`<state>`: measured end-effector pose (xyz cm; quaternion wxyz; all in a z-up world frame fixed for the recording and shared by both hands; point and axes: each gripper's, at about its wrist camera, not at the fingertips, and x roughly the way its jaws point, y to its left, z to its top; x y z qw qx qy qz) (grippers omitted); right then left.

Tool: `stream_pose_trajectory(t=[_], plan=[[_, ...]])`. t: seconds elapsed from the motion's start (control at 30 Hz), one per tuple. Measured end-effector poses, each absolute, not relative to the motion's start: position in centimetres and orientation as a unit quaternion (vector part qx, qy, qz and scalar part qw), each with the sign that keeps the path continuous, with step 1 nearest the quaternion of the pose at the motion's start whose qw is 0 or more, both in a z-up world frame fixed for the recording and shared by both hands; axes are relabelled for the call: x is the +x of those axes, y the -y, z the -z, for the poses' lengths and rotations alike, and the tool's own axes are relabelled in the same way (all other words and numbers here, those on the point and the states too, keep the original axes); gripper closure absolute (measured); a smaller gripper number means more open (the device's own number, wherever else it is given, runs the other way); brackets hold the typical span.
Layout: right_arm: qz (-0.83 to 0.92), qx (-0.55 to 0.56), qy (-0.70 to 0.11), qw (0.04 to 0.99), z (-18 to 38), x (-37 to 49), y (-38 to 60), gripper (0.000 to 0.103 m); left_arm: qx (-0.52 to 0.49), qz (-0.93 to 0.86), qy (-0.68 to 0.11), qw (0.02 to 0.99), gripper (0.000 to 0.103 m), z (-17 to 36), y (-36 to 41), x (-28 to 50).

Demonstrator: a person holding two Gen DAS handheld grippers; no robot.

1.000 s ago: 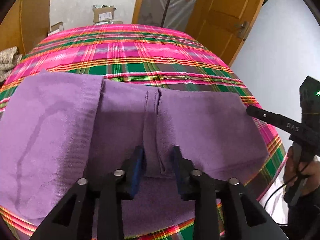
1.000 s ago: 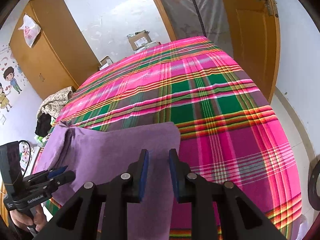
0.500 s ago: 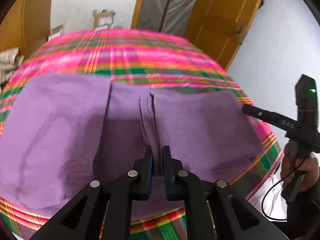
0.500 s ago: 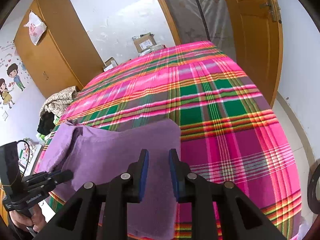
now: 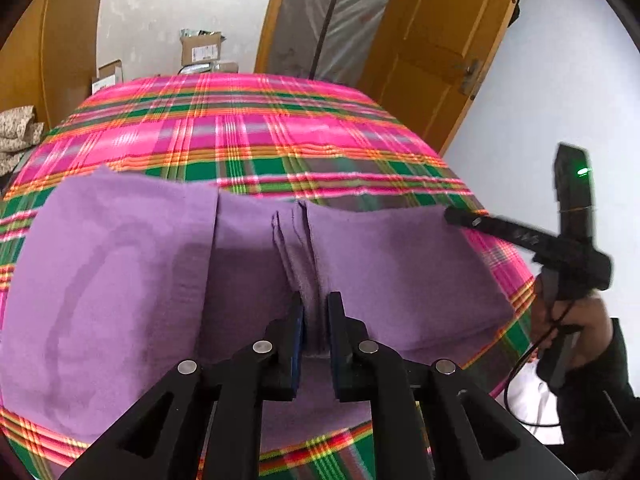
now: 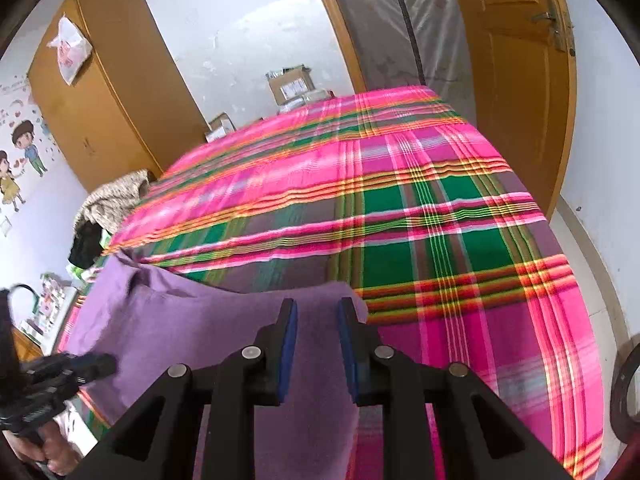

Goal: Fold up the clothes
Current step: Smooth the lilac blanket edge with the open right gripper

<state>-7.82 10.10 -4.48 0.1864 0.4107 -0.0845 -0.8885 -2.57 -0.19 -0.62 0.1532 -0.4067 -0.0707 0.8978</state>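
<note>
A purple garment (image 5: 132, 264) lies spread on the plaid bed near the front edge, folded in from both sides with a raised pleat down its middle. My left gripper (image 5: 314, 320) is shut on that middle fold of the purple garment. My right gripper (image 6: 316, 320) hovers over the garment's right corner (image 6: 224, 320), jaws a little apart with nothing between them. The right gripper also shows in the left wrist view (image 5: 520, 236) at the garment's right edge. The left gripper shows in the right wrist view (image 6: 60, 372) at the lower left.
The bed has a pink, green and orange plaid cover (image 6: 420, 208). A wooden door (image 5: 448, 48) stands at the right, a wardrobe (image 6: 104, 80) at the left. Cardboard boxes (image 5: 200, 46) sit beyond the bed. A pile of clothes (image 6: 112, 200) lies at the bed's left side.
My left gripper has closed on the garment's middle fold and lifted it slightly. The right gripper has kept its small gap and drifted a little over the garment's right corner.
</note>
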Motion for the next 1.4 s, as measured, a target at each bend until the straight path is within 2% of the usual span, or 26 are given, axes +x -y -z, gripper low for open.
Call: stream_pose_trajectory(t=[0.07,0.6,0.77,0.93,1.13,1.4], plan=[[0.885,0.421,0.085,0.180,5.1,-8.6,-10.3,0.085,-0.402,-0.901,0.067,0.149,0.091,0.3,0.0,-2.9],[0.885,0.409,0.090,0.205,3.9,-2.0,-13.0,0.085,-0.426,-0.892,0.074,0.133,0.088,1.8,0.7,-3.0],[0.878,0.418,0.096,0.215,4.5,0.2,-13.5,0.080,-0.419,-0.897,0.075,0.119,0.088,1.5,1.3,-2.3],[0.867,0.434,0.105,0.222,5.5,1.3,-13.5,0.079,-0.394,-0.909,0.083,0.110,0.088,0.2,2.3,-1.6],[0.865,0.445,0.089,0.214,6.3,2.0,-13.0,0.081,-0.405,-0.898,0.075,0.153,0.088,1.0,0.2,-1.7],[0.874,0.438,0.066,0.199,5.3,2.2,-12.7,0.081,-0.436,-0.883,0.071,0.160,0.088,3.1,-0.6,-2.6]])
